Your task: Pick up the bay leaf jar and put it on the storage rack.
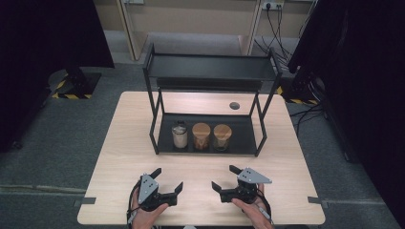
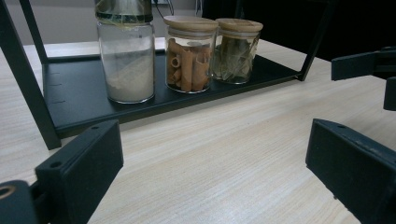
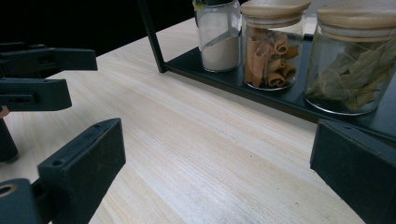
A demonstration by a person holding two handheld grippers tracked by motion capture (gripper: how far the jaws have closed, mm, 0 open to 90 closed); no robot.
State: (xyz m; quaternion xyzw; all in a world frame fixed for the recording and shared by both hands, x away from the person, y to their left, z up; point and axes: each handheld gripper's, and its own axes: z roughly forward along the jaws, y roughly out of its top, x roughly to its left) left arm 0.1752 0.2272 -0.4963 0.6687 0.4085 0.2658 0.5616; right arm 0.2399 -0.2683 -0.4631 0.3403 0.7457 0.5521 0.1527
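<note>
Three glass jars stand in a row on the bottom shelf [image 1: 239,138] of a black metal rack, far of centre on a pale wood surface [image 1: 124,157]. The left jar [image 1: 179,135] holds white powder and has a dark top. The middle jar [image 1: 201,136] holds rolled brown sticks under a wooden lid. The right jar [image 1: 222,137] holds dried leaves under a wooden lid. They stand just beside one another.

The jars look rigid, smooth and breakable, probably moderately heavy and slippery. A hold around the glass body below the lid seems safest, since a lid may lift off.

Near the person, the left gripper [image 1: 168,180] and right gripper [image 1: 225,177] rest low over the surface, each with fingers spread wide apart, holding nothing, well apart from the jars.
</note>
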